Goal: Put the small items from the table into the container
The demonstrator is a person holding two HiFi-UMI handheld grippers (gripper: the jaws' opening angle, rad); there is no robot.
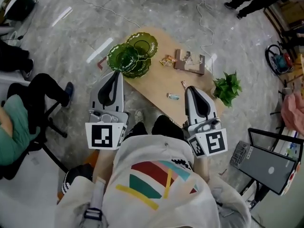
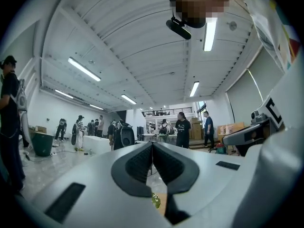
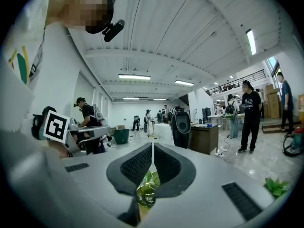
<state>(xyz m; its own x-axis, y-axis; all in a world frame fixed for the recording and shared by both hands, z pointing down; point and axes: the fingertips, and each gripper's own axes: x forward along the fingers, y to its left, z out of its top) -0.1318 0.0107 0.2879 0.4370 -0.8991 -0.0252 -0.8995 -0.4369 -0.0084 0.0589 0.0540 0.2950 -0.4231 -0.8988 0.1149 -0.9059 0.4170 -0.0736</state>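
Note:
A low wooden table (image 1: 154, 87) stands on the floor in front of me. On its far left end sits a cluster of green glass dishes (image 1: 129, 56). Small items lie on the tabletop: an orange snack packet (image 1: 167, 60), a small blue-and-white item (image 1: 173, 96) and a tiny piece (image 1: 183, 84). My left gripper (image 1: 116, 73) is held level by the dishes' near side, jaws closed together with nothing in them (image 2: 152, 145). My right gripper (image 1: 190, 88) hovers over the table's near edge close to the blue-and-white item, also shut and empty (image 3: 153, 146). Green glass (image 3: 146, 189) shows below its jaws.
A brown book or box (image 1: 190, 61) lies on the table's far side. A potted plant (image 1: 227, 87) stands at the table's right end. A seated person (image 1: 19, 122) is at the left. A black framed stand (image 1: 268, 165) is at the right. Cables (image 1: 202, 13) cross the floor.

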